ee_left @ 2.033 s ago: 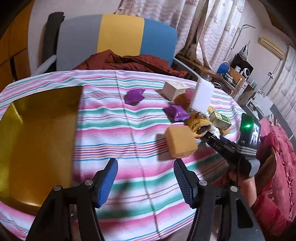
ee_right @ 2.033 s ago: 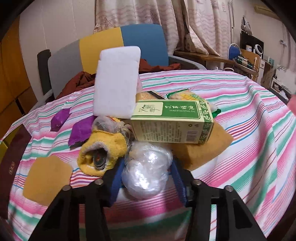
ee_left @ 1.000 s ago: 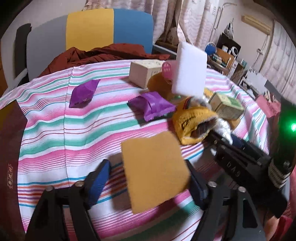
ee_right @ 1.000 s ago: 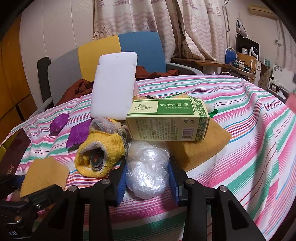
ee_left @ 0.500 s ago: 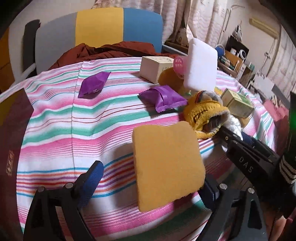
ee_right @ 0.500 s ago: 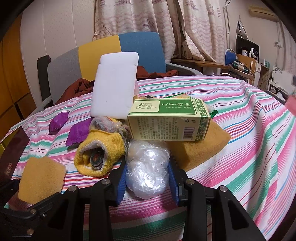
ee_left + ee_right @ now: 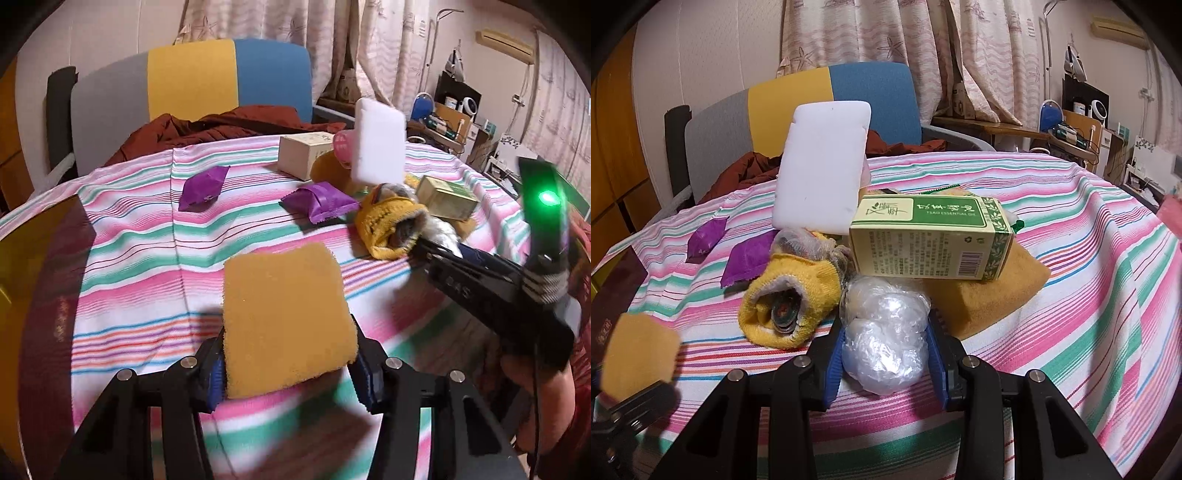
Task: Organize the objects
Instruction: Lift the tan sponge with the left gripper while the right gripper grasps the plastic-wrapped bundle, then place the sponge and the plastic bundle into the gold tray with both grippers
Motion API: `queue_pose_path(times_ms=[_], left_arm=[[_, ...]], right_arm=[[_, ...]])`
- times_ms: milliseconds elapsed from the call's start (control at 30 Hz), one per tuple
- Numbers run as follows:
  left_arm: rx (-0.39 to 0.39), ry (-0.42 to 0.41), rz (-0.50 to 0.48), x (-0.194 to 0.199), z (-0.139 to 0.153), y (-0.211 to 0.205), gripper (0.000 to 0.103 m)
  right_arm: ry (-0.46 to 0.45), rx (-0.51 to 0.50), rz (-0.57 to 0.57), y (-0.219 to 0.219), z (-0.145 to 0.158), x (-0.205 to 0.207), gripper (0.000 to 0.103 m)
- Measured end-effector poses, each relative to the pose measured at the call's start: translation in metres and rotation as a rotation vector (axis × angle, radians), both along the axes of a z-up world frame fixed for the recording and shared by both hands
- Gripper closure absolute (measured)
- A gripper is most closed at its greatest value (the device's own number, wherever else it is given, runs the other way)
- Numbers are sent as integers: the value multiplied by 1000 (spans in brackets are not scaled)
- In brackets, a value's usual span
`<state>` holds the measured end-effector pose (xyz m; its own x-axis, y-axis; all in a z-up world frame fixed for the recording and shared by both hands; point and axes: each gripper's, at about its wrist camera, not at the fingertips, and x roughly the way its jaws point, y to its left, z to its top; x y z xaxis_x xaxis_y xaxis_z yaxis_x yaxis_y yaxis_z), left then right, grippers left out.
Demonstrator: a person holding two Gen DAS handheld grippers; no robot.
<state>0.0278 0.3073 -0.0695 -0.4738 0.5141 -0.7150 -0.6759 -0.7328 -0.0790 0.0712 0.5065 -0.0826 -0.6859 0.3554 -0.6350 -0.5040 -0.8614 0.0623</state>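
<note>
The left gripper (image 7: 288, 363) pinches an orange sponge (image 7: 284, 314) between its blue pads, holding it above the near edge of the striped table (image 7: 140, 236). The right gripper (image 7: 886, 356) is clamped on a crumpled plastic bag (image 7: 884, 332), which lies between a yellow sock (image 7: 790, 299) and a green box (image 7: 931, 240), toward the table's right edge.

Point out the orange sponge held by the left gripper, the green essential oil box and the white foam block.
orange sponge (image 7: 284, 317), left wrist view, middle of its top face.
green essential oil box (image 7: 923, 251), right wrist view, its printed side panel.
white foam block (image 7: 822, 166), right wrist view, centre of its front face.
</note>
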Motion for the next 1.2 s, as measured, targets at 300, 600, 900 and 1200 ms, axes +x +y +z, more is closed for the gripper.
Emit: queue_pose_path(times_ms=[300,600,900,1200], left_arm=[[47,39,-35,26,21,-44,49],[108,45,58,25,41,-98,49],[107,48,170,12,51,-160,49],[60,38,364,-21,53,-236,49]], right_arm=[[-46,-28,-21,-15,8,11,63],[-26,-115,68,-55,22,19,63],[12,-163,254,-122,42,10,63],[67,-191,522,-214,73,-22,62]])
